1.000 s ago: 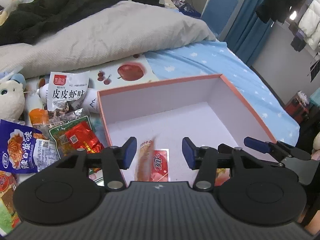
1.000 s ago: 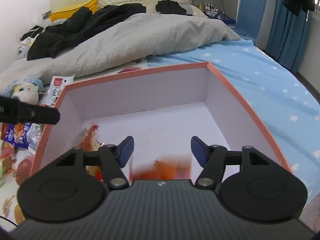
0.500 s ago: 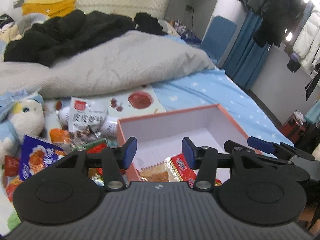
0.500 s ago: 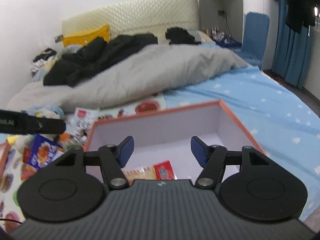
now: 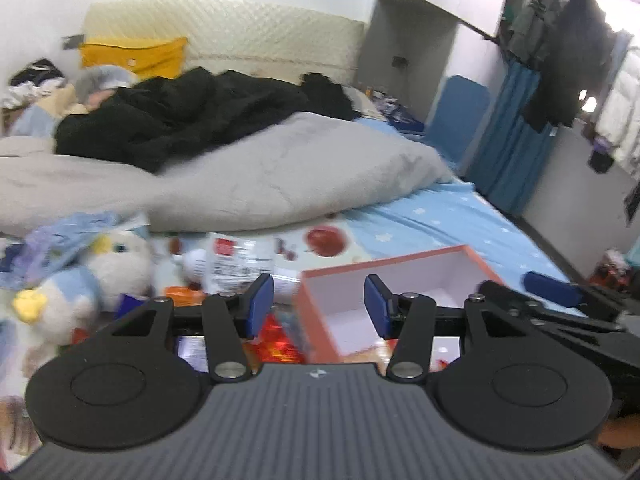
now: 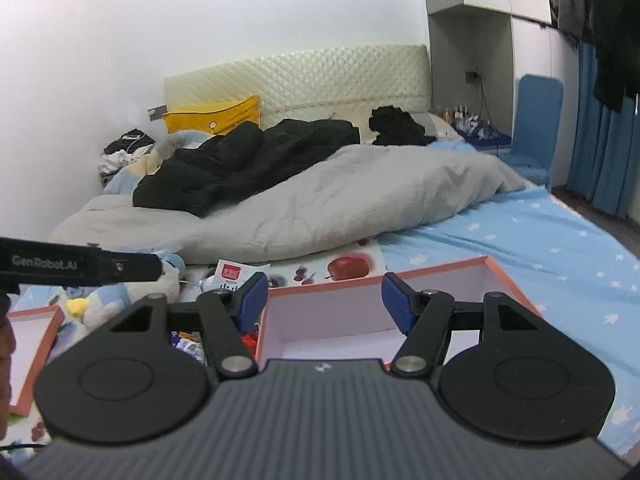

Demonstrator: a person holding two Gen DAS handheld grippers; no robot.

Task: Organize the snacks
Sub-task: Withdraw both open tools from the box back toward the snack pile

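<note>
- The left gripper (image 5: 319, 305) has its blue-padded fingers (image 5: 259, 305) spread wide, holding nothing.
- The right gripper (image 6: 321, 301) is likewise spread wide and holds nothing.
- The orange-rimmed cardboard box with white inside (image 5: 402, 259) lies beyond and below both fingertip pairs.
- Loose snack packets, among them a shiny red foil one (image 5: 276, 340), lie left of the box, under the left gripper's left finger.
- A white plush duck (image 5: 100, 276) sits further left.

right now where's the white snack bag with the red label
In the left wrist view the white snack bag lies on the bed left of the orange-rimmed box, right of the plush duck and in front of the grey duvet.
</note>
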